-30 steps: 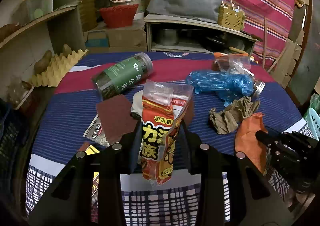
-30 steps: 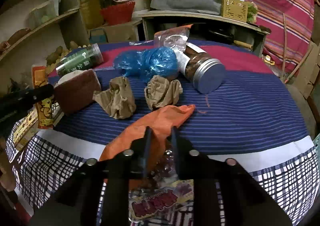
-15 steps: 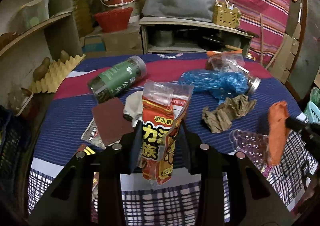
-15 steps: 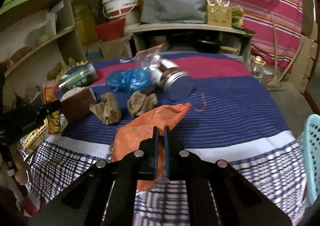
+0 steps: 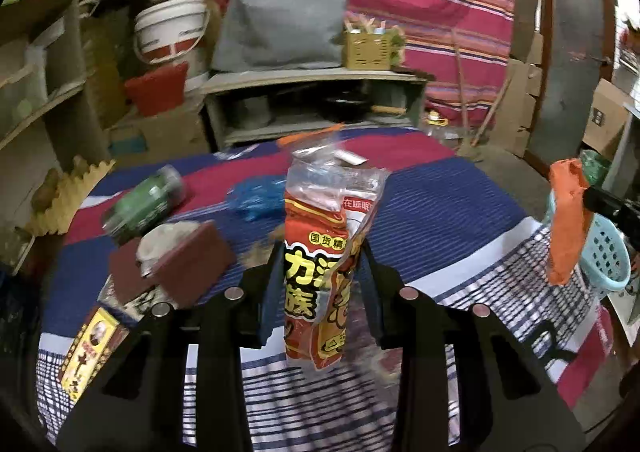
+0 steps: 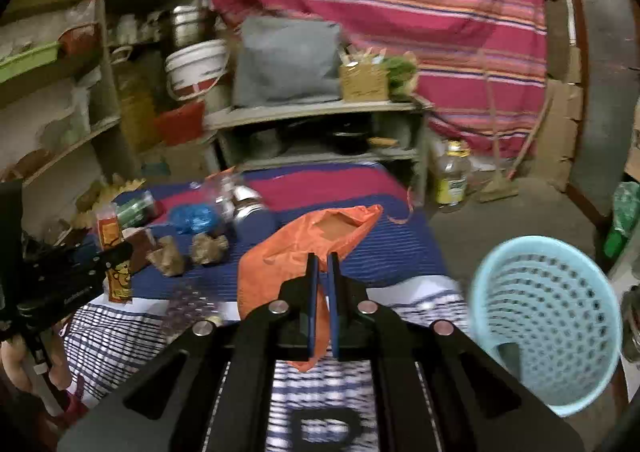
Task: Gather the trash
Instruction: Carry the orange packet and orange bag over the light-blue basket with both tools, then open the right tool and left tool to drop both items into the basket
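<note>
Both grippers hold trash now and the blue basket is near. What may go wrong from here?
1. The orange bag hangs loose from the right gripper; it may catch on the rim of the blue basket or slip out.
2. The left gripper pinches the tall snack packet low down, so it may tilt and fall.

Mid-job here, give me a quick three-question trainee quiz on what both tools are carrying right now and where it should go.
1. True or false: the right tool is shut on the orange bag.
2. What does the left tool hold? A) green jar B) red snack packet C) blue bag
3. Which container beside the table looks like the likely drop point?

Key
1. True
2. B, the red snack packet
3. Probably the light blue basket, standing to the right of the table.
</note>
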Motion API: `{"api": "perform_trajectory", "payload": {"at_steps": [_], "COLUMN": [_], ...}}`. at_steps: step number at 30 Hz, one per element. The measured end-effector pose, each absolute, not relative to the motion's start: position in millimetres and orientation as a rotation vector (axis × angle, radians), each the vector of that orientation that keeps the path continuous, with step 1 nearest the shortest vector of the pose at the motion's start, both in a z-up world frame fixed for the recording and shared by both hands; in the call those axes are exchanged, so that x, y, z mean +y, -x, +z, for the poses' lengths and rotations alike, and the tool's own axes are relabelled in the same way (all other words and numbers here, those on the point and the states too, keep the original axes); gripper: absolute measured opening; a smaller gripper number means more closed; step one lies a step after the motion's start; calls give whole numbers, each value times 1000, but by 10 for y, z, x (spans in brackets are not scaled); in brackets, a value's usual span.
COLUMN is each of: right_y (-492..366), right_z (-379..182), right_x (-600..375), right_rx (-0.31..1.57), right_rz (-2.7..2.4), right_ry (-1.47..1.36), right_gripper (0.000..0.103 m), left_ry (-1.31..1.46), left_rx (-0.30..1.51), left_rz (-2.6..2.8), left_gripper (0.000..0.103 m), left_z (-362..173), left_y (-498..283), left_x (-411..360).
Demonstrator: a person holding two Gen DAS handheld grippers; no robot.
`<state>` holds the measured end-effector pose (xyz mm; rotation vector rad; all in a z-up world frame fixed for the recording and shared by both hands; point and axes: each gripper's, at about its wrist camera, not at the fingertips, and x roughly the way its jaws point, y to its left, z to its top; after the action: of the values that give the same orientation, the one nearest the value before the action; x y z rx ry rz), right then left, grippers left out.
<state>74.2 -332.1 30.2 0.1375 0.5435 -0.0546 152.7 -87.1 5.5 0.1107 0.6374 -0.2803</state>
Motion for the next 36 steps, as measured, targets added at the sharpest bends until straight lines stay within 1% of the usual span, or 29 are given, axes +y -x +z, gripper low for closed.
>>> {"api": "perform_trajectory", "payload": {"at_steps": [7,16,27,36], "right_y": [-353,-92,17,66], "right_z": [342,163,37,-13], "right_x": [-3936,-4689,-5214,-5567], "right_rx": [501,497,498,500], "right_rz": [-193,-312,-386,-424], "right_ry": [-108,-195,-223,-253], "right_gripper": [5,5,5,5], "left_ry": [-136,-160,-226,-262], "left_rx": [618,615,595,578], "left_rz": [-372,-490,-616,-669], "left_gripper": [35,35,35,35], "left_z": [55,-1,-48,-80], "left_y": [-1426,-1292,-1105,-1080], "left_x": [-1529,-2446,-3568,-4165]}}
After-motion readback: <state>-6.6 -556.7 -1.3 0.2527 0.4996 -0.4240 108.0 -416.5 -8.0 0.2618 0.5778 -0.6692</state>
